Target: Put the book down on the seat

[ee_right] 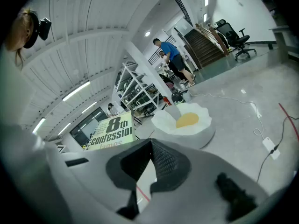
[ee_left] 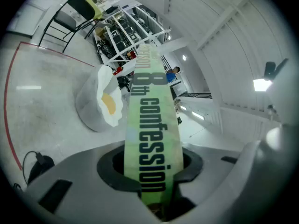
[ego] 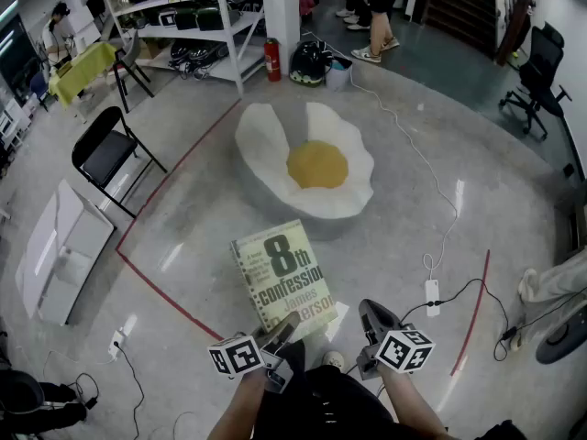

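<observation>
A green book (ego: 282, 273) titled "8th confession" is tilted up over the floor, and my left gripper (ego: 282, 330) is shut on its lower edge. In the left gripper view the book (ee_left: 152, 134) runs up between the jaws, both pads pressed on it. The seat (ego: 307, 168) is a white fried-egg-shaped cushion with a yellow centre, on the floor beyond the book and apart from it. It also shows as the seat (ee_left: 100, 104) and the seat (ee_right: 184, 122). My right gripper (ego: 370, 312) hangs to the right of the book, its fingertips meeting on nothing (ee_right: 150, 143).
A black folding chair (ego: 108, 154) and white panels (ego: 60, 246) sit at the left. A red tape line (ego: 165, 186) crosses the floor. A white cable with a power strip (ego: 431, 291) lies at the right. Shelves (ego: 183, 16), a fire extinguisher (ego: 272, 60) and an office chair (ego: 537, 71) stand at the back.
</observation>
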Available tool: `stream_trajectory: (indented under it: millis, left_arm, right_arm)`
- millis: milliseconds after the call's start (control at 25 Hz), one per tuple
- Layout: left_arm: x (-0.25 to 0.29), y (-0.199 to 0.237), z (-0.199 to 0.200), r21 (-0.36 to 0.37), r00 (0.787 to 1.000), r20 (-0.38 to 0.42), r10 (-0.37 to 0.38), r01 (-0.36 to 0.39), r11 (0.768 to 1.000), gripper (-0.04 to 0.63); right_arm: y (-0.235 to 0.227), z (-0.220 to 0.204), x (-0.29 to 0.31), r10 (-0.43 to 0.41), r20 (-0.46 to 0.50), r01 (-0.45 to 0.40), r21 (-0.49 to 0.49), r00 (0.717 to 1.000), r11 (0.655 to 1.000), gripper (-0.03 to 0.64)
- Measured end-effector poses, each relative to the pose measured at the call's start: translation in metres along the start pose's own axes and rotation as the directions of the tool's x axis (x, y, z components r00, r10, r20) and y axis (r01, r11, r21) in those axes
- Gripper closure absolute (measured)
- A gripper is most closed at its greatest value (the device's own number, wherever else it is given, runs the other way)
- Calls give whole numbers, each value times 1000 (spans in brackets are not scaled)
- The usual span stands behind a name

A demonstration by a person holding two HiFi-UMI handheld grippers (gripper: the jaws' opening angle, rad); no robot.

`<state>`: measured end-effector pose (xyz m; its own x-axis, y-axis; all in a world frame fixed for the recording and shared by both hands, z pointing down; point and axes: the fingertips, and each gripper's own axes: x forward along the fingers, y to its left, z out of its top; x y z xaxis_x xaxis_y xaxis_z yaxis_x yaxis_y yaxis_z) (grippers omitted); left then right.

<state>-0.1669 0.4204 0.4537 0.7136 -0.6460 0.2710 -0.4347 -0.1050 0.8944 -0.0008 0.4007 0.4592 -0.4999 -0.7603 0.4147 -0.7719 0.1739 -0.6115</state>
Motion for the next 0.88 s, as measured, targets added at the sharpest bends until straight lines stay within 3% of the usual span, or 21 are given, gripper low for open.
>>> stream_trajectory:
  millis: [320, 720, 880]
  left_arm:
    - [-13, -27, -76, 5, 998, 53, 16, -17, 1000, 436]
    - [-10, -48, -102, 23, 996, 82, 30, -32, 999, 434]
    - [-5, -53, -106, 25, 997, 76, 30, -32, 999, 434]
  right_arm:
    - [-11, -23, -63, 66, -16, -66, -24, 998, 998, 605]
    - [-10, -23, -91, 135, -1, -135, -31, 991, 990, 604]
    - [-16, -16, -94, 120, 17, -120, -19, 993, 993, 604]
